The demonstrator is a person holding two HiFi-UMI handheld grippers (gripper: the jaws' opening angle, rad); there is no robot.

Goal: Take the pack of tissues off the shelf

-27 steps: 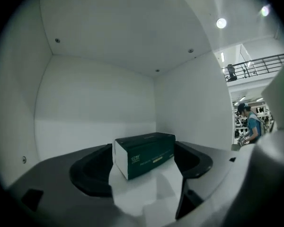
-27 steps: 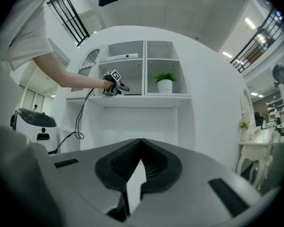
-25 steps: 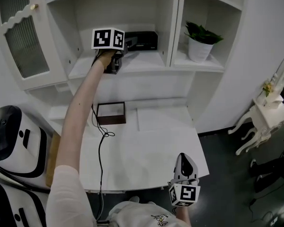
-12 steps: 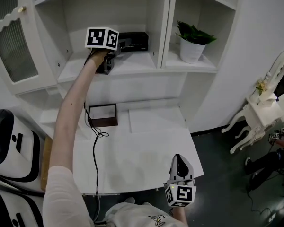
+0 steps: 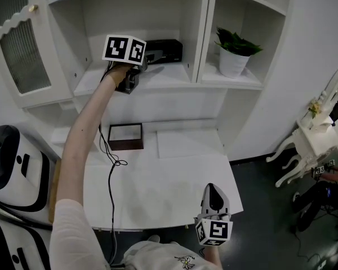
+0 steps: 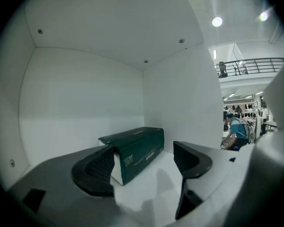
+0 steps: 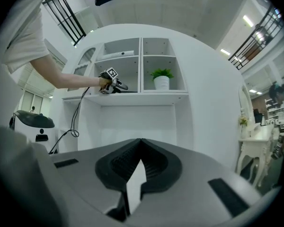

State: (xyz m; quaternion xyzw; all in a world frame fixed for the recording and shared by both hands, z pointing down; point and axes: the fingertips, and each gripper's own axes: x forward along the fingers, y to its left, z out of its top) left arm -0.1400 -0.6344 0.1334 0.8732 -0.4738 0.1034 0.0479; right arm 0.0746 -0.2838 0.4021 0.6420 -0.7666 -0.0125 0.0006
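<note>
**A:** Where is the pack of tissues (image 5: 164, 50)?

**B:** It lies on the shelf (image 5: 169, 76), in the left compartment, toward 12 o'clock in the head view. It is a dark green box lying flat, its long side running back toward the rear of the compartment.

**A:** And the left tongs (image 6: 143, 156)?

**B:** They are raised into that compartment on an outstretched arm. Their own view shows the jaws wide apart with nothing clamped. The near end of the pack stands in the gap, close against the jaw at 9 o'clock. The jaw at 3 o'clock is clear of it, with bare shelf between. Whether the 9 o'clock jaw touches the pack is hard to tell from this angle.

**A:** The right tongs (image 7: 140, 143)?

**B:** They are low, at 6 o'clock in the head view, near the front edge of the table (image 5: 169, 179). Their jaws meet at the tips and hold nothing.

**A:** Anything else?

**B:** A potted plant (image 5: 232, 58) stands in the next compartment, at 3 o'clock of the pack. A brown tray (image 5: 125, 137) lies at the back of the table, and a black cable (image 5: 109, 173) runs across the table at the tray's 6 o'clock.
</note>
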